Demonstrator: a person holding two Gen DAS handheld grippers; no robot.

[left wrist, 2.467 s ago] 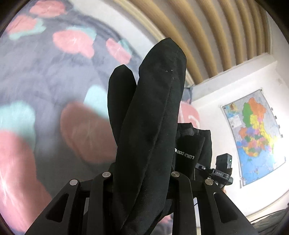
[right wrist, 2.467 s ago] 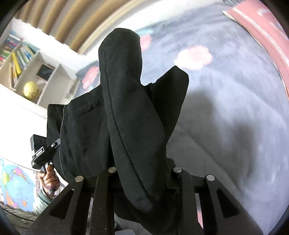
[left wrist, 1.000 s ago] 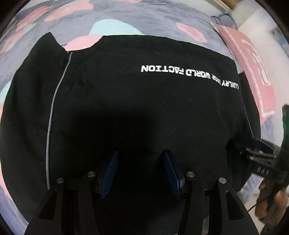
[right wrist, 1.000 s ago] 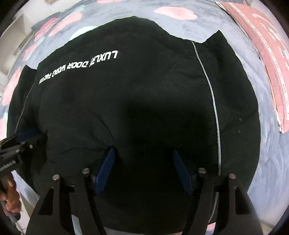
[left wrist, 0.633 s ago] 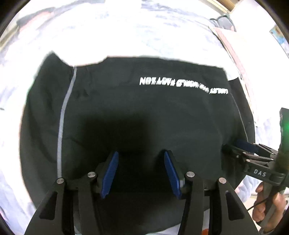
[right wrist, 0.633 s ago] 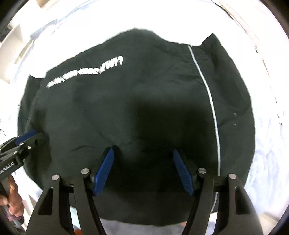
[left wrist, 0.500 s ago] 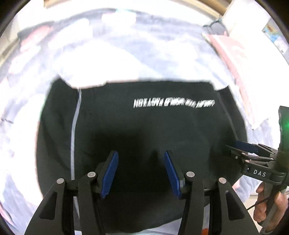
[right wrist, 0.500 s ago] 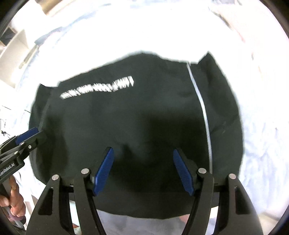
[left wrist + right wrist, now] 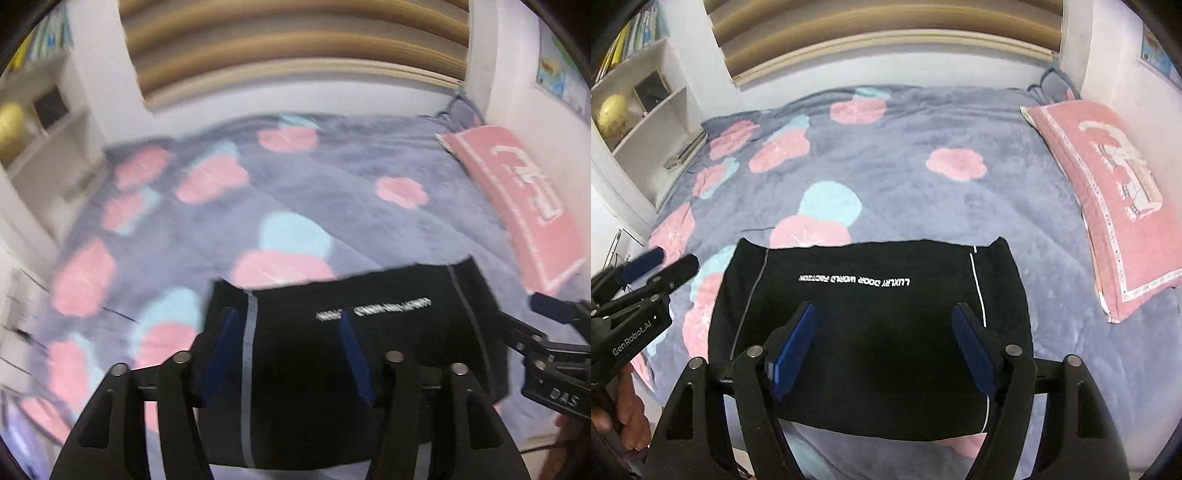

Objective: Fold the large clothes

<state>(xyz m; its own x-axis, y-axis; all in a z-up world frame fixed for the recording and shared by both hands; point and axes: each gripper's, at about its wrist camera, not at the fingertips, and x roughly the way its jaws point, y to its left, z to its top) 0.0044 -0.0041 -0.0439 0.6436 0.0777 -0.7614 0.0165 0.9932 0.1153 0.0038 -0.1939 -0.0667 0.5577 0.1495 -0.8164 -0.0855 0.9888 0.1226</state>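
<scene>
At the near edge of the bed, the right gripper (image 9: 882, 345) hung above a black garment (image 9: 871, 332) with its blue-padded jaws spreading wider and nothing between them; the left gripper (image 9: 288, 350) did likewise, its jaws also widening and empty. Each tool appeared in the other's view, at about 9 o'clock in the right wrist view and 3 o'clock in the left. The garment lay at 6 o'clock on the blanket (image 9: 905, 177), folded into a compact, roughly rectangular block with two small corners peaking at its far edge, a line of white lettering across the top and thin pale piping down each side. The fold looked finished, or nearly so, though the blurred left view left any lower layers hard to judge; at most a final tidy seemed to remain. Beyond, the plush grey blanket carried pink and teal flower shapes. A pink quilted pillow (image 9: 1108, 206) lay at 2 o'clock, white shelves (image 9: 646, 110) at 10 o'clock.
</scene>
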